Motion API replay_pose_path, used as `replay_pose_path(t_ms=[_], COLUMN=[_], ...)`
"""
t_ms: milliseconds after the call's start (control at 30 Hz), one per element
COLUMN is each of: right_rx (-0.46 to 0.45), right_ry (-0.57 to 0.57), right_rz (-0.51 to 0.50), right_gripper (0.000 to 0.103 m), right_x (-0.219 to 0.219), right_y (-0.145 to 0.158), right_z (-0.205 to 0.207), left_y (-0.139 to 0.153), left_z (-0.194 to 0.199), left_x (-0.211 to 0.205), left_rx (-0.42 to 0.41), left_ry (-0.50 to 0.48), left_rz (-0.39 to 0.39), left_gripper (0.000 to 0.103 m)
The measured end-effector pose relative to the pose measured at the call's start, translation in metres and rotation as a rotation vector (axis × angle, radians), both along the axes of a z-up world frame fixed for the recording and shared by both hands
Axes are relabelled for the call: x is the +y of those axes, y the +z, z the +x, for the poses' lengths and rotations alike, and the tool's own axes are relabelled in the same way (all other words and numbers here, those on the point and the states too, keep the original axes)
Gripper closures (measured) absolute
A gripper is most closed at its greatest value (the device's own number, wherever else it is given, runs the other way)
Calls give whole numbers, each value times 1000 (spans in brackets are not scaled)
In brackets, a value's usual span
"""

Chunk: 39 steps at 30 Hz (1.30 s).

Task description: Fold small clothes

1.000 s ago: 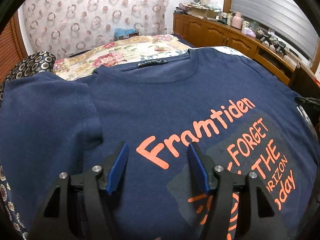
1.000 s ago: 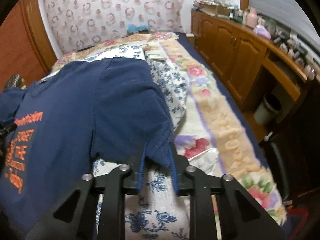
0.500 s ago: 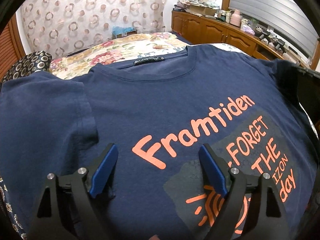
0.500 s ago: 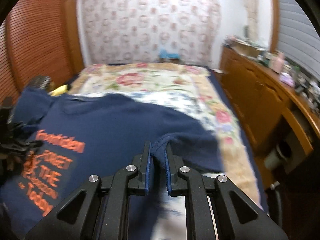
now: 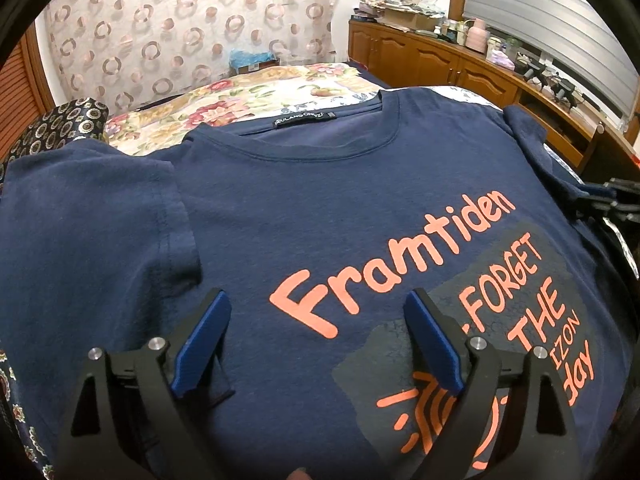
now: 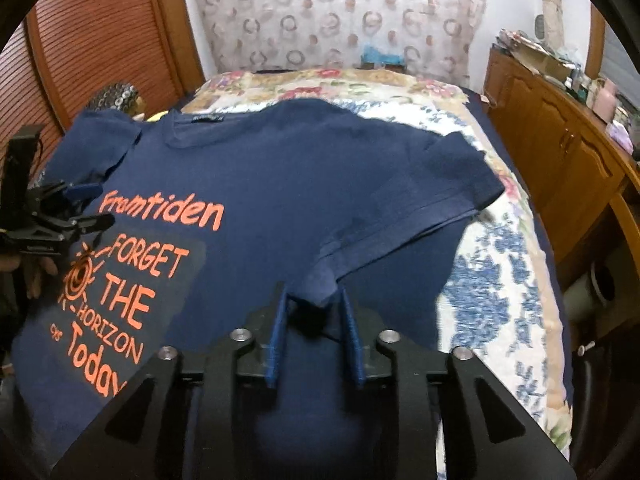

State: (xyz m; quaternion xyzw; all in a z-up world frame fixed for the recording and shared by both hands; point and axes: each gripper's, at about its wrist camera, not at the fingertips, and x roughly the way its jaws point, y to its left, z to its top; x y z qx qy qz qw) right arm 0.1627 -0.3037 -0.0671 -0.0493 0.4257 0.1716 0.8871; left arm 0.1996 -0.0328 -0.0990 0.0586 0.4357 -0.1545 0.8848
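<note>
Right wrist view: right gripper (image 6: 314, 308) tilts downward, jaws opening, sleeve corner (image 6: 320, 286) loose between them; left gripper (image 5: 316, 320) angled down, jaws opening wide over T-shirt (image 5: 320, 208).

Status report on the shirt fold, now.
Left claw open and widening over the T-shirt chest, nothing gripped. Right claw opening, sleeve tip between its pads, folded across the shirt. Nothing in the way.

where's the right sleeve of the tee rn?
In the right wrist view, the right sleeve lies folded inward over the navy t-shirt, its corner between the opening fingers of the right gripper.
</note>
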Motion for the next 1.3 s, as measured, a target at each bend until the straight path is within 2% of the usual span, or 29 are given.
replay_pose_path(t_ms=[133,300,433,600,667,733,867,1100,1200,1267,1300], right_rx=[-48,-77,-78,-35,-23,-11,-42,-113,-137,-138,-140], right_ry=[-35,-132,-192,-222,-218,-194,-107,44,29,-6,-35], right_rz=[7,2,25,61,80,93,100,76,41,23,-8], right_gripper=[61,61,61,61,75,98,103,103,103,90,72], right_x=[-17,-47,-69,-87,-90,-87,-66,-8,-1,-7,-12], right_y=[21,36,33,15,11,10,24,58,65,63,62], right_z=[-2,23,51,87,96,103,99,104,107,110,112], left_y=[0,0,0,0,0,2,7,22,26,29,30], left_z=[0,0,0,0,0,-2,-9,-18,-23,-25,-26], left_x=[0,2,1,2,4,5,11,22,24,25,24], left_rx=[0,1,1,1,1,-3,-22,-55,-66,-73,-78], left_ry=[1,5,4,2,2,5,16,53,55,53,53], left_rz=[0,0,0,0,-3,-10,-30,-57,-65,-70,-70], left_gripper=[13,12,12,12,12,12,12,12,12,12,12])
